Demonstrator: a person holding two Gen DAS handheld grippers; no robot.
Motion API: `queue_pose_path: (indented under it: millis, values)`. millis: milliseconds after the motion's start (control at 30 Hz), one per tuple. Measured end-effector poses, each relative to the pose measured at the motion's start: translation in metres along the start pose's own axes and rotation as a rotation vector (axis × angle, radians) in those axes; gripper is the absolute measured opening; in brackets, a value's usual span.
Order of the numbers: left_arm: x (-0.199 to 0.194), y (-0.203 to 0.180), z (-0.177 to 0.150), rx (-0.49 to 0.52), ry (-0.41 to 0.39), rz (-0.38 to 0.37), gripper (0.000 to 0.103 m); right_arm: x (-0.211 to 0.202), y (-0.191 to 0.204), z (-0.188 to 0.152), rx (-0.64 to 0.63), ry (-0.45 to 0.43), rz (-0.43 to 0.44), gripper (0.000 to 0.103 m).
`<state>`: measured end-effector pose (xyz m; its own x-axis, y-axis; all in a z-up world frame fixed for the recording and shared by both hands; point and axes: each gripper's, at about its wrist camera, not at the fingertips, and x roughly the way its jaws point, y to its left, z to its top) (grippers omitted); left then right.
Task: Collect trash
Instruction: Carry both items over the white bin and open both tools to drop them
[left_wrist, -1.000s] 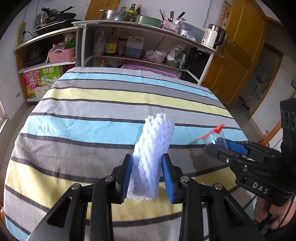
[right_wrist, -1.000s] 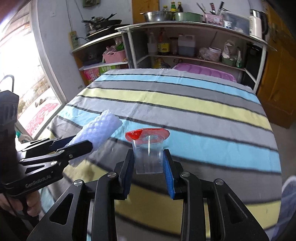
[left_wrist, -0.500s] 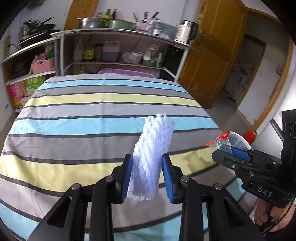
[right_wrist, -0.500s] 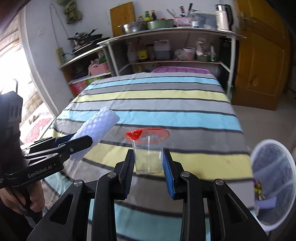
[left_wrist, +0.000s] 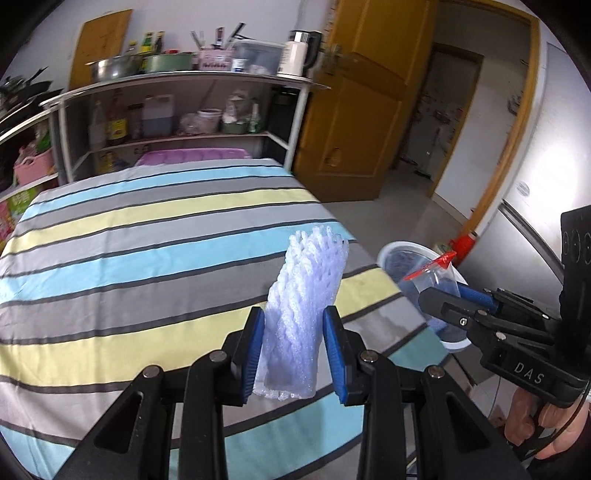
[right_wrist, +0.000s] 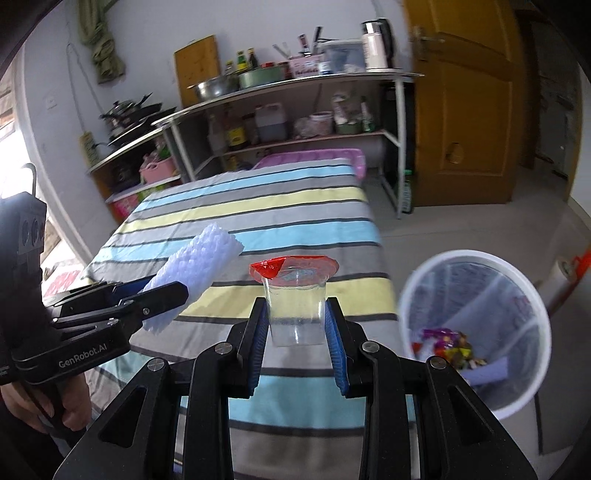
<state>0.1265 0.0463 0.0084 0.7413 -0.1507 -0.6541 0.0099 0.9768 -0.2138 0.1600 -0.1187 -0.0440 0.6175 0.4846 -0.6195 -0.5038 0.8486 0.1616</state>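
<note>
While left claw (left_wrist: 293, 349) pinches foam net sleeve (left_wrist: 304, 306) and right claw (right_wrist: 295, 341) pinches clear cup (right_wrist: 295, 312) above striped surface (right_wrist: 280, 206): carry step. Next: bring both over white bin (right_wrist: 476, 332), then release.

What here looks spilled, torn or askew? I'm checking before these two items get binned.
Little stands out. The clear plastic cup in the right hand-held gripper has its red foil lid peeled partly open, one corner folded over. The white foam fruit net in the left hand-held gripper looks intact. No spill shows.
</note>
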Motion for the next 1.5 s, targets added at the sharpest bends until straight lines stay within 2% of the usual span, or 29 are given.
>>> queue_pose_path:
  millis: [533,833,1167,1267,1400,1500]
  values:
    - [0.054,-0.084,0.025,0.125,0.040,-0.130,0.034,-0.028,-0.102,-0.018,0.167,-0.030,-0.141,0.032]
    - [0.099,-0.123,0.032,0.161,0.098,-0.194,0.034,-0.020,-0.148,-0.026,0.231,-0.003,-0.200,0.032]
    - [0.139,-0.154,0.035,0.193,0.152,-0.210,0.035,-0.001,-0.183,-0.034,0.274,0.039,-0.231,0.032]
    - [0.149,-0.156,0.034,0.178,0.172,-0.217,0.038,0.003,-0.190,-0.036,0.277,0.050,-0.247,0.032]
    - [0.155,-0.155,0.034,0.156,0.189,-0.222,0.051,0.003,-0.193,-0.037,0.280,0.051,-0.255,0.033]
    - [0.155,-0.155,0.033,0.149,0.191,-0.227,0.053,0.002,-0.194,-0.037,0.275,0.043,-0.264,0.036]
